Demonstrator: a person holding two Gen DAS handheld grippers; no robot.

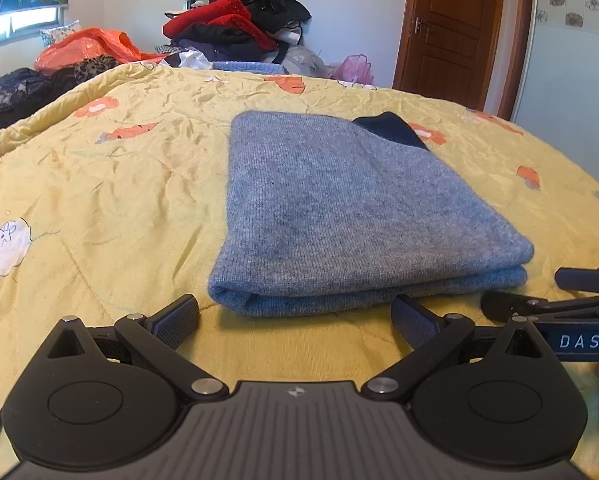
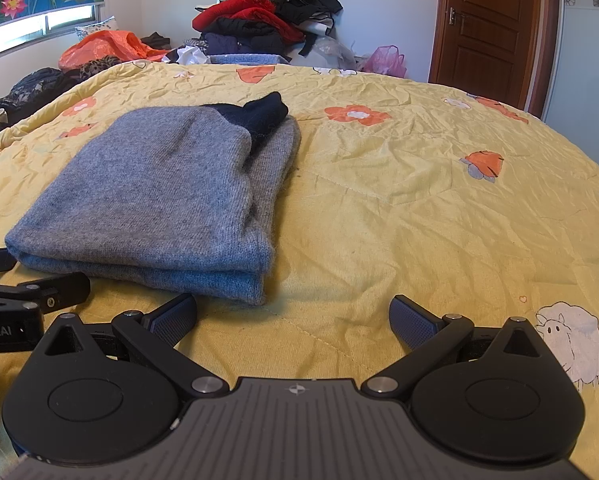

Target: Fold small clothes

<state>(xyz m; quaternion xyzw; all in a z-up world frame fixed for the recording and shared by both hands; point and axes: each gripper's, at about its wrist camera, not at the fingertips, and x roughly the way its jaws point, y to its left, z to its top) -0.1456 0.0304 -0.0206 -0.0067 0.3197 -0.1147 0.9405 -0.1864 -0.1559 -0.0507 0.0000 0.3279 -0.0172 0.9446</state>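
Note:
A grey knit garment (image 1: 339,216) lies folded in a flat rectangle on the yellow flowered quilt (image 1: 99,184), with a dark navy part (image 1: 391,128) showing at its far end. It also shows in the right wrist view (image 2: 151,196), to the left. My left gripper (image 1: 295,320) is open and empty, just short of the garment's near folded edge. My right gripper (image 2: 293,320) is open and empty over bare quilt (image 2: 419,200), to the right of the garment's near corner. Each gripper shows at the edge of the other's view.
A tall heap of red and black clothes (image 1: 239,24) stands at the far side of the bed. Orange plastic bags (image 1: 87,48) and dark clothes (image 1: 15,88) lie at the far left. A brown door (image 1: 451,28) is at the back right.

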